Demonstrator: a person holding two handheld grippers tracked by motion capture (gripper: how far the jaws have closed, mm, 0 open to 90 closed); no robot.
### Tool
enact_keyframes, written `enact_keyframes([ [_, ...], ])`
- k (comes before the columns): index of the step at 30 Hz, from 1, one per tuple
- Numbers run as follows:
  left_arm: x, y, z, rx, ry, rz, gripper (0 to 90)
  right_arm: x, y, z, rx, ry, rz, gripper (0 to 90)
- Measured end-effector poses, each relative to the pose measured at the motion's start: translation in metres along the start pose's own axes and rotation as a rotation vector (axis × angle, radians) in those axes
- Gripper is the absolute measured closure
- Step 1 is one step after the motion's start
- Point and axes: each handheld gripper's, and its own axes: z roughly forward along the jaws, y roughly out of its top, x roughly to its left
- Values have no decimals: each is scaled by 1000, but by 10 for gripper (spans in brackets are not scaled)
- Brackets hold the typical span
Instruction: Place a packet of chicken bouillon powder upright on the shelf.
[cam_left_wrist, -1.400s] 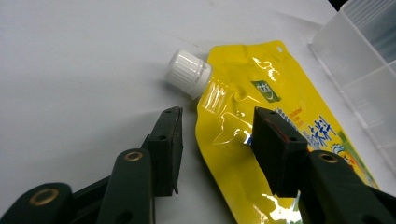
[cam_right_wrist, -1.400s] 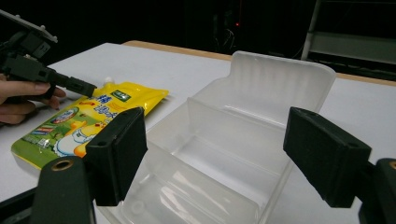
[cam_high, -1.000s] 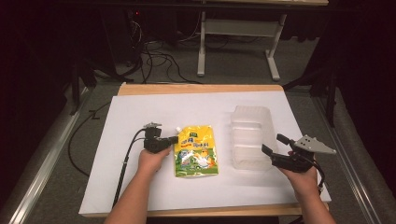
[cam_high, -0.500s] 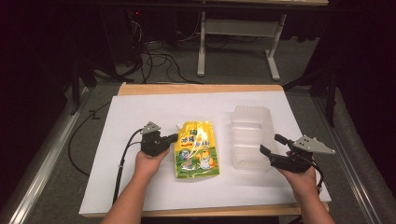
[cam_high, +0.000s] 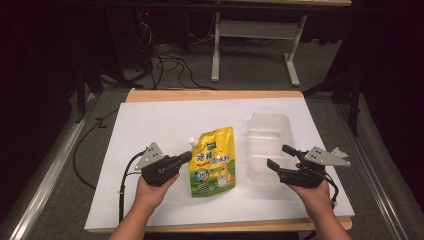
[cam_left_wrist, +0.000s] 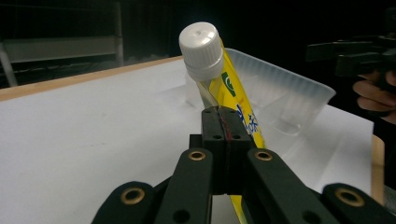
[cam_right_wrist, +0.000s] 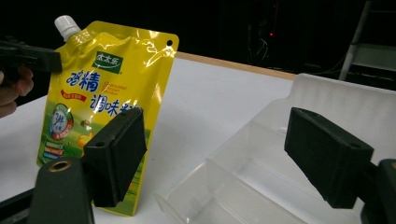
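Yellow spout pouch (cam_high: 212, 161) on the white sheet (cam_high: 150, 120) in the high view, its left edge pinched by the left gripper (cam_high: 186, 157), clear plastic tray (cam_high: 267, 142) just to its right. Right gripper (cam_high: 281, 156) over the tray's near end, jaws apart, nothing between.

Left gripper view: jaws (cam_left_wrist: 223, 133) clamped on the pouch's edge below the white cap (cam_left_wrist: 201, 50), tray behind.

Right gripper view: pads (cam_right_wrist: 122, 151) spread wide, pouch upright at left, tray compartments below.
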Motion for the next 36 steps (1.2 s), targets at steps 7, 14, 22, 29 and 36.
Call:
enact_keyframes([
  [7,-15,-3,-16,-16,-68,55,900,12,3,8,4,51,-6,205],
  [14,-21,-5,-21,-21,-89,97,900,23,7,22,15,105,-10,191],
  [22,-21,-6,-22,-23,-104,96,900,35,18,48,46,195,15,126],
  [29,-20,-6,-23,-19,-115,98,900,43,26,67,70,256,-4,100],
  [36,-20,-7,-23,-17,-115,99,900,51,29,87,94,300,2,105],
])
